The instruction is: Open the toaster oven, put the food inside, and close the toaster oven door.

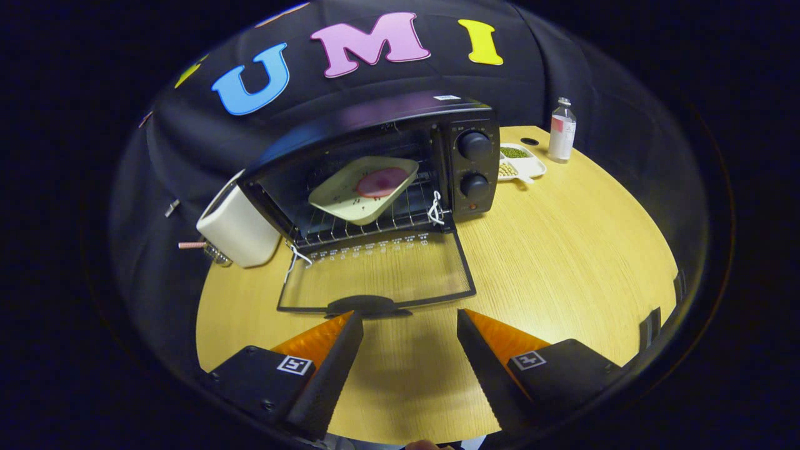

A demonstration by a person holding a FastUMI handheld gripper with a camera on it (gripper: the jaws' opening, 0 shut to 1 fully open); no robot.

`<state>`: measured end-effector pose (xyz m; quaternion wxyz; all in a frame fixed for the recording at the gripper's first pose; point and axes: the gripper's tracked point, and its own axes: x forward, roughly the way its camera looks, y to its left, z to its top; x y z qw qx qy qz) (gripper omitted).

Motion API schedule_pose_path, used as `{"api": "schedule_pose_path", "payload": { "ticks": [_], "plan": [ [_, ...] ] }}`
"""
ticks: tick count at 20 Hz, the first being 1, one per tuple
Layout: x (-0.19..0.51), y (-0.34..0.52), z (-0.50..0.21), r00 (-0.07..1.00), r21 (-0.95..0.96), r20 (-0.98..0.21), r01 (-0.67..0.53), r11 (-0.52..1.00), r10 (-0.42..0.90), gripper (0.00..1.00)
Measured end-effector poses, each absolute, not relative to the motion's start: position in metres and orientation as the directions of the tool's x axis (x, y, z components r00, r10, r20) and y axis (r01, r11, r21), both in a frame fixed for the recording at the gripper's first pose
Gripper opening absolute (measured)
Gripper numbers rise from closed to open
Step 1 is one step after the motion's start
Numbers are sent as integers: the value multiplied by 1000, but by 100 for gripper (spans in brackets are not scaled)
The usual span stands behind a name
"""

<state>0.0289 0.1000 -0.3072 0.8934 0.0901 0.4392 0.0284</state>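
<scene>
Item: black toaster oven [387, 156], toward the far edge of the round wooden desk [562, 262]; cream tray with pink food [365, 187] on its rack. Glass door [378, 275] lies flat, opened toward me, its long axis crosswise, dark handle [365, 306] just ahead of my gripper [409, 328], fingers spread, holding nothing. I judge closing remains.

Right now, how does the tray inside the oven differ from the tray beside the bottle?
The tray in the oven lies on the rack, tilted, and holds a round pink piece of food; the tray by the bottle lies flat on the table and holds green and yellowish bits. The first looks larger. Both are pale. The gripper is open, just before the lowered door.
</scene>
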Motion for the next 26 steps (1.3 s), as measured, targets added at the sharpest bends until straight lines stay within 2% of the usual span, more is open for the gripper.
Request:
{"api": "schedule_pose_path", "payload": {
  "ticks": [12, 19, 26],
  "plan": [
    [28, 141, -368, 572, 1, -820, -26, 1000, 16, 100],
    [40, 159, -381, 559, 9, -829, 10, 1000, 1, 99],
    [41, 160, -373, 587, -14, -809, -15, 1000, -3, 97]
  ]
}}
